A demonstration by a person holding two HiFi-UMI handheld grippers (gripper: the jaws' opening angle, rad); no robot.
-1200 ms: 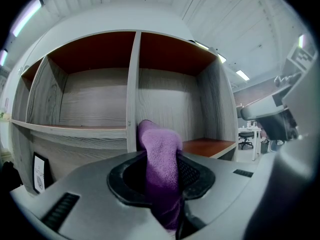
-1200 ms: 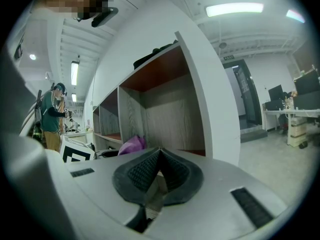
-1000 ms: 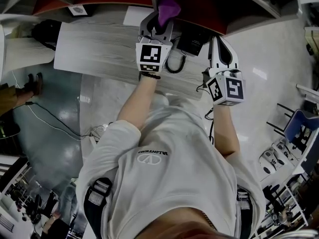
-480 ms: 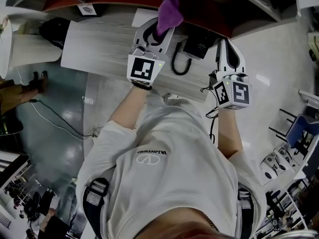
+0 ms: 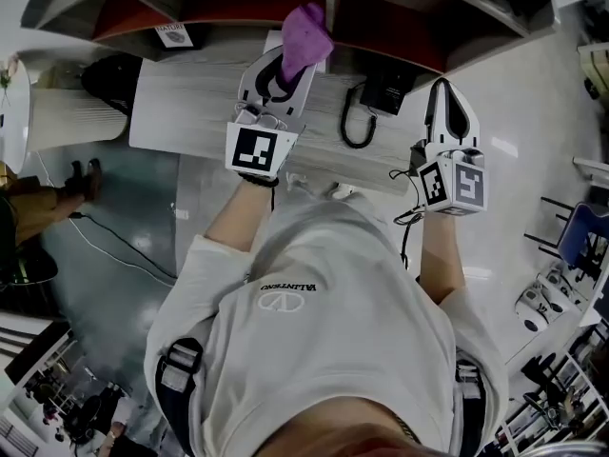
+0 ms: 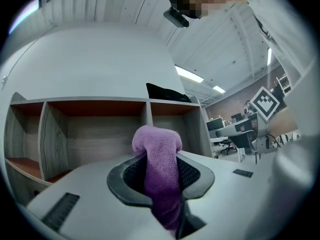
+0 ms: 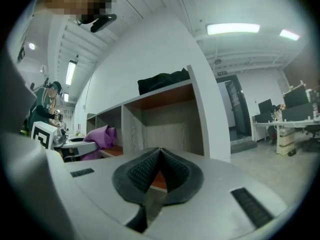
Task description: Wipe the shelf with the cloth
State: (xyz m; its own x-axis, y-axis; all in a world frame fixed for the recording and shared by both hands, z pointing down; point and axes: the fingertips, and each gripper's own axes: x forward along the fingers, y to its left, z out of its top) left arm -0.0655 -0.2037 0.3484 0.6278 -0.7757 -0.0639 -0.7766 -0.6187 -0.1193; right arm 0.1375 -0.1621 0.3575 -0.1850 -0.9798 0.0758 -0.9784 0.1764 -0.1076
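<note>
**Op A:** Checking left gripper (image 6: 161, 170) first. What's the jaw status?

**Op B:** Jaws clamped on the purple cloth (image 6: 158, 151). The fabric runs down between both black pads, and its bunched top sticks out past the tips (folded over, roughly fist-shaped).

**Op A:** Cloth position w.r.t. the shelf (image 6: 95, 134)?

**Op B:** Held up in front of the open wooden compartments, about level with the upright divider between two bays. Head view puts it at the shelf's front edge, above the far side of the wood-grain desk (image 5: 190, 112). Contact with the shelf can't be confirmed from any view.

**Op A:** Right gripper (image 7: 159, 158)?

**Op B:** Jaws narrow, with the tips meeting and nothing between them. It points at the right-hand bay, and that bay's reddish floor shows through the slit below the tips. In the head view it hangs over the desk's near right edge, well apart from the left unit.

**Op A:** Other items?

**Op B:** Black device w/ looped cable (image 5: 366, 112) lies on the desk between the two grippers. Dark bag (image 7: 162, 81) sits on top of the shelf. A white label (image 5: 173, 35) lies at the shelf base, left of the cloth.

**Op A:** Operator?

**Op B:** Light T-shirt, both forearms extended fwd, one gripper per hand.
</note>
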